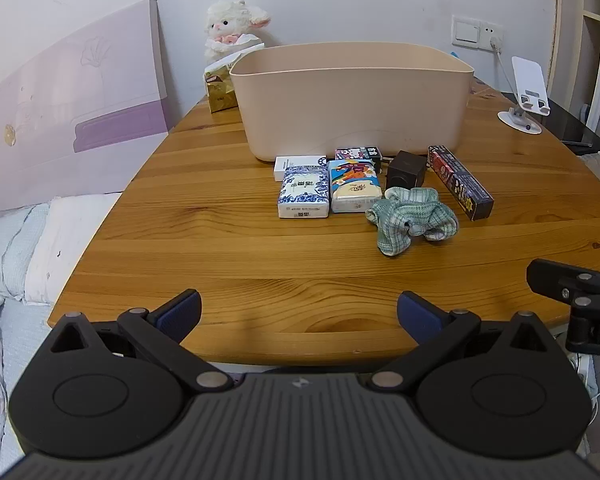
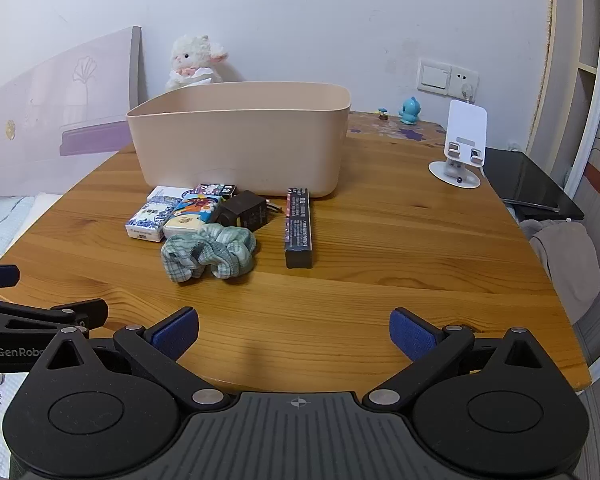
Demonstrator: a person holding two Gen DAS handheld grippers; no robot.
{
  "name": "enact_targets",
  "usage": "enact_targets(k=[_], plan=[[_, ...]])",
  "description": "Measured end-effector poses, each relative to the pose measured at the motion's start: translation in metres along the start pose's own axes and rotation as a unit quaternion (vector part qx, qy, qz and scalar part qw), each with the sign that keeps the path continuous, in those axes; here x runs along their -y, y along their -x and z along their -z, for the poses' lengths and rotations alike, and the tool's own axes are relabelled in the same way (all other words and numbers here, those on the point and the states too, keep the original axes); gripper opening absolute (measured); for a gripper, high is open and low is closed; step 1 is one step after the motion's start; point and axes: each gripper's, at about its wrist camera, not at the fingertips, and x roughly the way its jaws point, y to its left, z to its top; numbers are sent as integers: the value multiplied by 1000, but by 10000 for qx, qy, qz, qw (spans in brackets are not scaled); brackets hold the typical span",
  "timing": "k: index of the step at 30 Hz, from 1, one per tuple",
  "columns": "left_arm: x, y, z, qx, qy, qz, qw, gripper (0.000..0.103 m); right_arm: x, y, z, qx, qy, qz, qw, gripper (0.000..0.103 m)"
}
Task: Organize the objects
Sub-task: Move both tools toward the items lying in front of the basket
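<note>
A beige plastic bin stands on the round wooden table. In front of it lie a blue-white tissue pack, a colourful tissue pack, a white box, a small patterned box, a dark cube box, a long dark box and a crumpled green checked cloth. My left gripper is open and empty at the table's near edge. My right gripper is open and empty, to the right of the left one.
A plush lamb and a gold box sit behind the bin. A white phone stand is at the far right, a blue figurine by the wall. A bed lies left.
</note>
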Motion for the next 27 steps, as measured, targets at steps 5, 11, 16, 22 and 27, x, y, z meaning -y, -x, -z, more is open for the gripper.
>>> enact_targets(k=[5,11,16,22,27], plan=[[-1,1,0,18,-24,12,10000,103,1,1,0,12,23,-15,10000,103],[0,1,-1,58,-48,21,10000,103,0,-1,-2,-40,40,-25,10000,103],[0,1,-1,59,-49,19,10000,103,-2,-2,-3,-39,69,-31,10000,103],[-1,0,-2,46,-35,32,10000,103,-3,-1,-4,5,109,-19,9999,103],[-2,-1,-3,56,-23,29,10000,103,-7,-3,-7,32,195,1,9998,103]])
